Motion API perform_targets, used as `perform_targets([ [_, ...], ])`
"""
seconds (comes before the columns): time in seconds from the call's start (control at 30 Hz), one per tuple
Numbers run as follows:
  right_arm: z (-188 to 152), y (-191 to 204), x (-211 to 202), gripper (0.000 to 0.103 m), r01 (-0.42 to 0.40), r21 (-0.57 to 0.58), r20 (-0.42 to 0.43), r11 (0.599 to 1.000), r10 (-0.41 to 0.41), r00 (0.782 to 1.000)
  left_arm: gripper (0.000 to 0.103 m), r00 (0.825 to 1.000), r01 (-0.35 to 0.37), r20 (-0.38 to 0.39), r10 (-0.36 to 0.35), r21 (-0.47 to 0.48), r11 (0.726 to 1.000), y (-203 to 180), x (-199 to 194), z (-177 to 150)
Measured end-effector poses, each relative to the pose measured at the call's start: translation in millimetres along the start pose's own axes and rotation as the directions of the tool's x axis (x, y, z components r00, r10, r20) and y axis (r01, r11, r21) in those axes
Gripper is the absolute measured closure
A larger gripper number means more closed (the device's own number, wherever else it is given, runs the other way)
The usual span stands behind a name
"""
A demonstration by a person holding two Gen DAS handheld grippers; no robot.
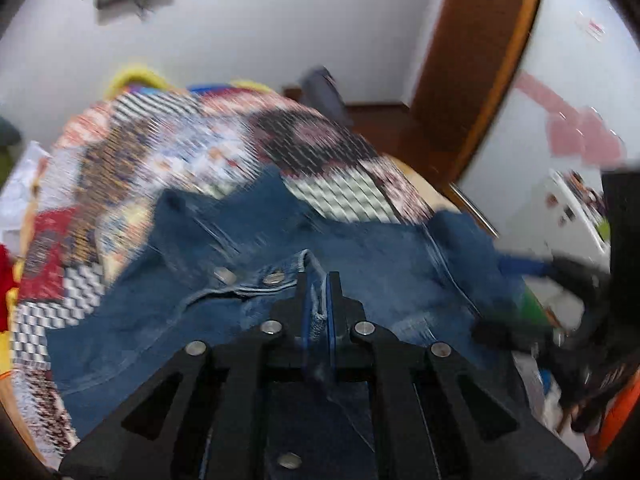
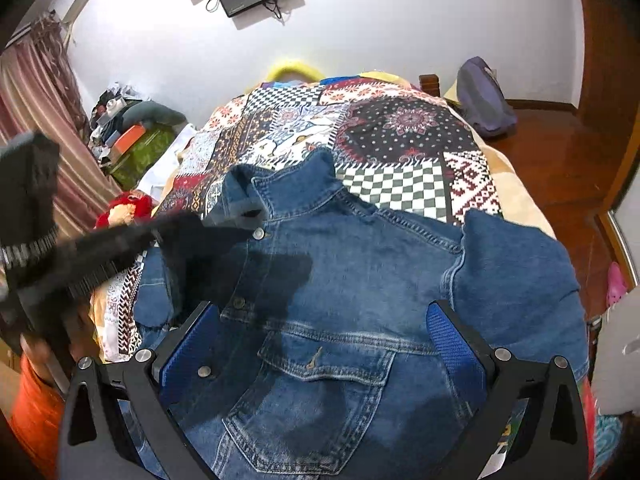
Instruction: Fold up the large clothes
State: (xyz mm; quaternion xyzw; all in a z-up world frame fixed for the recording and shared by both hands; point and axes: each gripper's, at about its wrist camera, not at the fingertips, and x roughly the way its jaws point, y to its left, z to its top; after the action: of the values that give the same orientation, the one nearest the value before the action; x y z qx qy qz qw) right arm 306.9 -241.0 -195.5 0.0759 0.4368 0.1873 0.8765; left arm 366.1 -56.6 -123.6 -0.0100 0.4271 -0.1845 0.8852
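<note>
Left wrist view: a denim jacket (image 1: pixel 280 280) is spread at frame centre on a patchwork bedspread (image 1: pixel 160 152); its front edge is pinched between the nearly closed left gripper (image 1: pixel 318 292).

Right wrist view: the right gripper (image 2: pixel 320 336) is held wide apart and empty over the jacket's chest pocket (image 2: pixel 316 396), at lower centre.

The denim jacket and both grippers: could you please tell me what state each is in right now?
denim jacket: spread front-up on the patchwork bedspread, unbuttoned at the top, collar raised.
left gripper: shut on the jacket's front edge, fabric pinched between its fingers.
right gripper: open, hanging over the jacket's chest pocket, holding nothing.
chest pocket: flap closed.
</note>
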Motion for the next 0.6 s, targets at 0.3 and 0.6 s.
perform_targets([
  [0.3, 20.2, 4.5, 44.0, 0.0, -0.039, 0.07, -0.089, 0.997, 0.045, 0.995, 0.04, 0.997, -0.027, -0.067, 0.027, 0.0, 1.0, 26.6, -6.9, -32.6],
  [0.6, 14.6, 24.7, 142.3, 0.001, -0.148, 0.192, -0.342, 0.97, 0.208, 0.917, 0.016, 0.953, -0.302, -0.087, 0.29, -0.244, 0.922, 164.1, -69.8, -116.0],
])
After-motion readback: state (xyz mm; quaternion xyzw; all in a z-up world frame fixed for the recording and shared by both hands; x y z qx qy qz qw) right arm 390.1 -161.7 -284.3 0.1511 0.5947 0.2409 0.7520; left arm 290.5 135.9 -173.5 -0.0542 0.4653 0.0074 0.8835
